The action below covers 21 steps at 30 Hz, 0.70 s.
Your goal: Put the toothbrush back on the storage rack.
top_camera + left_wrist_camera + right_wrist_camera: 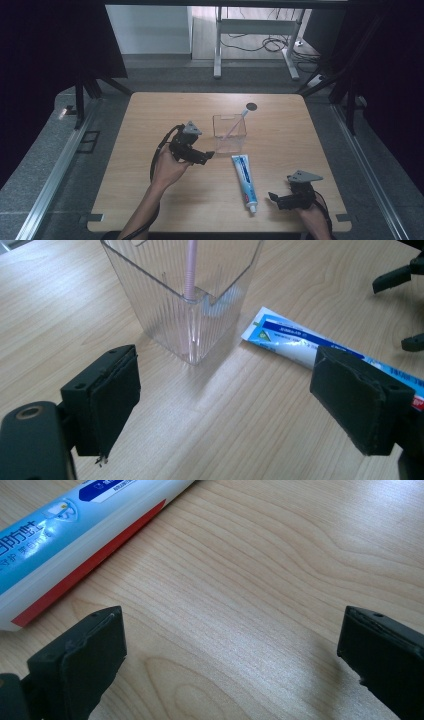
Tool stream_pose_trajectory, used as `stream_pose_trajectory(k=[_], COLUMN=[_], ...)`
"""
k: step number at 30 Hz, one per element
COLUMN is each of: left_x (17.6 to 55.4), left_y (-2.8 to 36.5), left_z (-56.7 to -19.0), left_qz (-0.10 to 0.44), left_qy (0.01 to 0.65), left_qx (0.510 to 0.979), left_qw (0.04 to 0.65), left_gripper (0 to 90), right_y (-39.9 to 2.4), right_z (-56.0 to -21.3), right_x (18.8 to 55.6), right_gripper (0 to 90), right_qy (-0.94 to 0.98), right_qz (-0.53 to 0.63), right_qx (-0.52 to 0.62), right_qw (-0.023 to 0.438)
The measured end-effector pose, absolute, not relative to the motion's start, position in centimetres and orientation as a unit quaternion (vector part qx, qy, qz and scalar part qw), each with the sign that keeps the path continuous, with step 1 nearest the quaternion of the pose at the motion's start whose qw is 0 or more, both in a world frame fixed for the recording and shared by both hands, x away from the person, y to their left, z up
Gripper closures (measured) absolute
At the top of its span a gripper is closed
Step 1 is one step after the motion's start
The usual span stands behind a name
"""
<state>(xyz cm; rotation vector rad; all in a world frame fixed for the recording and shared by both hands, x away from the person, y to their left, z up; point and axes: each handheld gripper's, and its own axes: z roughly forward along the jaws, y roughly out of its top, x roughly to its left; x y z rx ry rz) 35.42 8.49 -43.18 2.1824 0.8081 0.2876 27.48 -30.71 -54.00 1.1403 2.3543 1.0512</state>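
Note:
A clear square plastic cup (229, 132) stands near the table's middle with a pink toothbrush (236, 125) leaning inside it. A blue and white toothpaste tube (245, 182) lies flat in front of the cup, cap toward the near edge. My left gripper (207, 156) hovers just left of the cup, open and empty. In the left gripper view the cup (190, 305), the toothbrush handle (190, 270) and the tube (295, 340) lie ahead of the wide jaws. My right gripper (272, 199) rests open to the right of the tube's cap end; in its own view the tube (75, 530) lies at the upper left.
The wooden table (150, 115) has a small dark round spot (251, 106) behind the cup. Grey floor and metal rails (60, 165) flank the table. A desk frame with cables (260, 42) stands beyond the far edge.

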Motion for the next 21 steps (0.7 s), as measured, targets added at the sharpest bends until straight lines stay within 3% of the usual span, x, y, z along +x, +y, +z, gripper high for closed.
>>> stream_pose_trajectory(k=[21], left_x=[32.2], left_y=[10.7], left_z=[-47.6], left_qz=[0.11], left_qy=[0.309], left_qx=[0.852], left_qw=[0.408], left_gripper=[13.0], right_y=[-30.5], right_z=[-53.9], right_x=[27.4], right_gripper=[0.0], right_qy=[0.825], right_qz=[0.37], right_qx=[0.394], right_qw=[0.163])
